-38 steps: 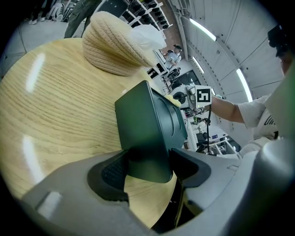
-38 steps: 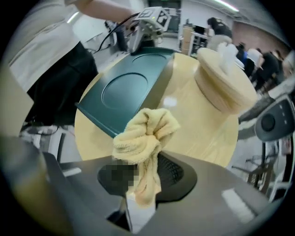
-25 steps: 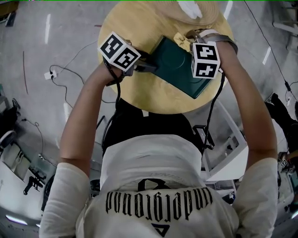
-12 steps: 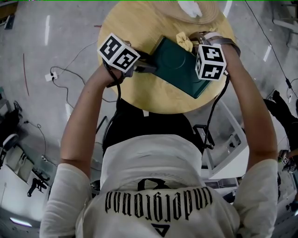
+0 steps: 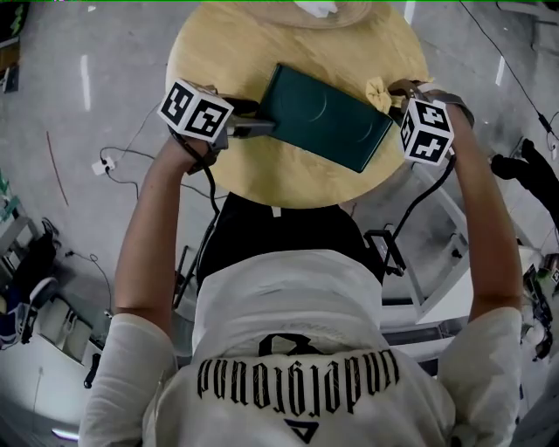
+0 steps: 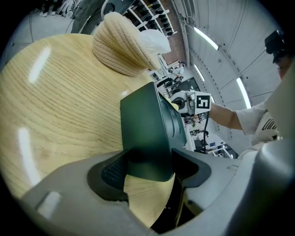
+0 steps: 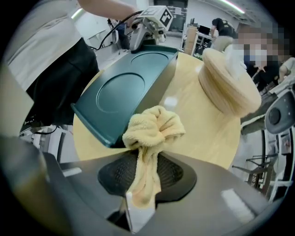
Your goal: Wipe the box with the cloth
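A flat dark green box (image 5: pixel 325 116) lies across the round wooden table (image 5: pixel 262 52). My left gripper (image 5: pixel 240 128) is shut on the box's left end, whose dark edge (image 6: pixel 147 138) sits between the jaws in the left gripper view. My right gripper (image 5: pixel 397 92) is shut on a bunched yellow cloth (image 5: pixel 378 92). In the right gripper view the cloth (image 7: pixel 152 131) hangs from the jaws just off the near corner of the box (image 7: pixel 124 94), at its right end. I cannot tell whether the cloth touches the box.
A beige knitted hat (image 7: pixel 228 85) lies on the far part of the table, with something white (image 5: pixel 316 7) on it. The table edge is close to both grippers. Cables (image 5: pixel 113 153) lie on the grey floor to the left. A white frame (image 5: pixel 437 288) stands at the right.
My right gripper with the cloth has slid right, from over the box's top to off its right end. The left gripper keeps its hold on the box's left end.
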Available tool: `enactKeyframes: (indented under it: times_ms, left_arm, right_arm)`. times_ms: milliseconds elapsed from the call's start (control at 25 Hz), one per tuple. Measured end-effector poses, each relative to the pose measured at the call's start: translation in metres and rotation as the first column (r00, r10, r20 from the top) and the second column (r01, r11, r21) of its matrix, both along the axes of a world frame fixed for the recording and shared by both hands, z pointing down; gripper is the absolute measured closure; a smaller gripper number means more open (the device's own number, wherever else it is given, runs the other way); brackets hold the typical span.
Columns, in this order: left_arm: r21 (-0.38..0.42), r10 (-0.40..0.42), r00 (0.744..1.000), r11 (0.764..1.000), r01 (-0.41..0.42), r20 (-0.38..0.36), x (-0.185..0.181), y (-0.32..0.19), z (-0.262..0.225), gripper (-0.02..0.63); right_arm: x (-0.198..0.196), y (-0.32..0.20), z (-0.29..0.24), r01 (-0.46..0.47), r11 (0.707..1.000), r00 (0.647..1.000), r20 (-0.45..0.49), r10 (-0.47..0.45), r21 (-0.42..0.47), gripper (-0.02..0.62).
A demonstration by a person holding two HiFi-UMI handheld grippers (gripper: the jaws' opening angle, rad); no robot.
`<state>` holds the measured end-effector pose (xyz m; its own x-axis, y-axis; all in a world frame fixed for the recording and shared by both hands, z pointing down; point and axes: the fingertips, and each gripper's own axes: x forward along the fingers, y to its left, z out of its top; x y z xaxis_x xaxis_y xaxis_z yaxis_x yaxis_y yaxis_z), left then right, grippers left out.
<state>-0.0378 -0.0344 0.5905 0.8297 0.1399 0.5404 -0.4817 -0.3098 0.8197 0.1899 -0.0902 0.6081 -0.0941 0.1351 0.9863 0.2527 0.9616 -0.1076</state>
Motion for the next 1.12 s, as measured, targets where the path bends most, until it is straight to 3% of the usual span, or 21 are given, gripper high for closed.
enactKeyframes:
  times_ms: [200, 400, 480, 640, 800, 1120]
  left_arm:
    - [-0.021, 0.011, 1.000, 1.000, -0.011, -0.006, 0.000, 0.006, 0.002, 0.298]
    - [-0.027, -0.006, 1.000, 1.000, 0.005, -0.005, 0.001, 0.004, 0.001, 0.298]
    - [-0.014, -0.006, 1.000, 1.000, 0.006, 0.001, 0.000, 0.002, 0.001, 0.298]
    - [-0.001, -0.016, 1.000, 1.000, 0.016, -0.004, 0.000, 0.001, 0.003, 0.298]
    - [0.005, -0.024, 1.000, 1.000, 0.024, -0.002, -0.001, 0.000, 0.003, 0.299]
    - [0.029, -0.022, 1.000, 0.999, 0.022, -0.001, -0.003, 0.003, 0.003, 0.301]
  right_arm:
    - [0.025, 0.015, 0.002, -0.169, 0.986, 0.986, 0.014, 0.169, -0.009, 0.489]
    - [0.038, 0.028, 0.002, -0.342, 0.939, 0.939, 0.036, 0.343, -0.032, 0.488]
    - [0.038, 0.034, 0.001, -0.415, 0.909, 0.908, 0.049, 0.417, -0.045, 0.488]
    - [0.031, 0.043, -0.001, -0.590, 0.804, 0.800, 0.079, 0.595, -0.077, 0.488]
    - [0.021, 0.058, -0.001, -0.684, 0.726, 0.719, 0.103, 0.688, -0.071, 0.488]
    - [-0.003, 0.114, -0.001, -0.746, 0.659, 0.649, 0.114, 0.752, -0.098, 0.488]
